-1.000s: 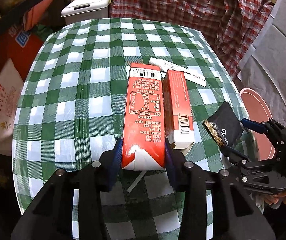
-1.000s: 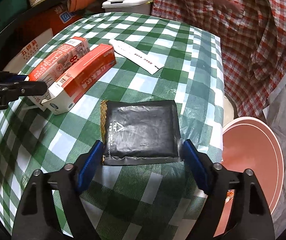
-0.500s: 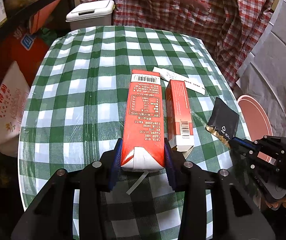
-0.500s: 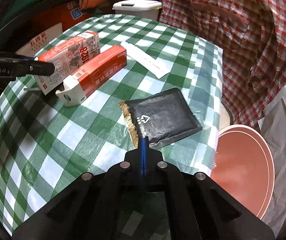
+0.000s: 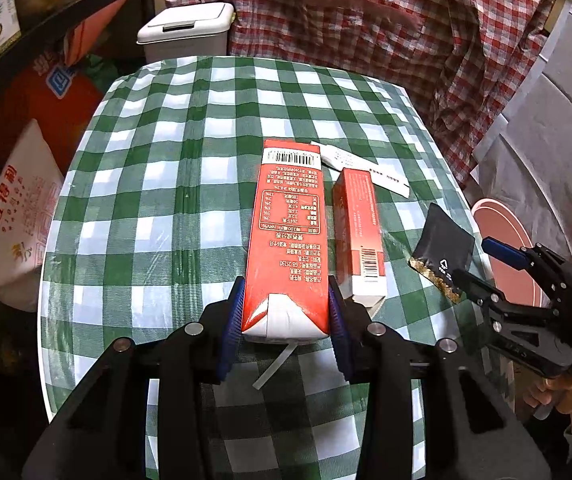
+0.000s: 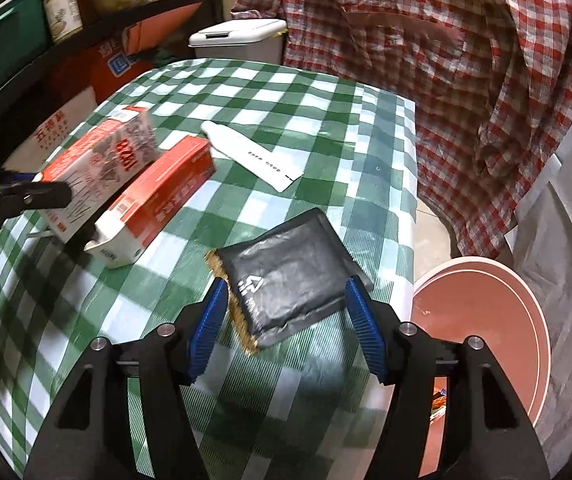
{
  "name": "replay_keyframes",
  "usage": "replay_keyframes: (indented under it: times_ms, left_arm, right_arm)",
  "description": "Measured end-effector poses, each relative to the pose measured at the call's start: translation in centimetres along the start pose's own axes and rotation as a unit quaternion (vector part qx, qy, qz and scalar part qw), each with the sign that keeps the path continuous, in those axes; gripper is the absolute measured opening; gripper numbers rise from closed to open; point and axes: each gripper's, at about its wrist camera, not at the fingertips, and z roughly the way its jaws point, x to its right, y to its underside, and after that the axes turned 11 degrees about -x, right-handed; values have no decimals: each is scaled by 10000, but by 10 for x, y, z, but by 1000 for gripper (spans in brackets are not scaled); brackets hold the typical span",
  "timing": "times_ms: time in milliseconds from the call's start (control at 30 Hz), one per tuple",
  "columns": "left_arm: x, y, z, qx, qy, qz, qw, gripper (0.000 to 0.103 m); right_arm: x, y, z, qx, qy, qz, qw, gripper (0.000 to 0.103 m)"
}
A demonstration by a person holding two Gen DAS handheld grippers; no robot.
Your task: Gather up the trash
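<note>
— Red carton?

— My left tongs [image 5: 285, 320] pinch the milk carton [image 5: 288, 240] at its folded end: light, crushable. My right tongs [image 6: 286, 328] stand spread around the black foil pouch [image 6: 286, 276] on the checked surface [image 6: 326, 120]; slippery, I'd take its edge.

The red milk carton [image 6: 98, 168] shows "1928" on its side and "GB 25190" among small print on its back [image 5: 288, 232]. The white sack [image 5: 10, 216] beside the surface reads "五得利".
</note>
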Motion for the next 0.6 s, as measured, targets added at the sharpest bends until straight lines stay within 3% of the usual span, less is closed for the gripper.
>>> replay_keyframes:
  times_ms: [67, 267, 467, 600]
  left_arm:
    - [-3, 0, 1, -11, -2, -26, 10000, 38]
    - [-9, -3, 2, -14, 18, -39, 10000, 38]
    - [-10, -6, 1, 6, 52, -17, 10000, 38]
    - [-9, -8, 2, -5, 54, -31, 10000, 38]
  right_arm:
    - [3, -5, 7, -40, 39, 84, 9999, 73]
    - [7, -18, 30, -287, -53, 22, 9996, 91]
    - [5, -15, 34, -383, -169, -143, 9990, 95]
    - [6, -14, 33, -397, -247, -276, 9985, 91]
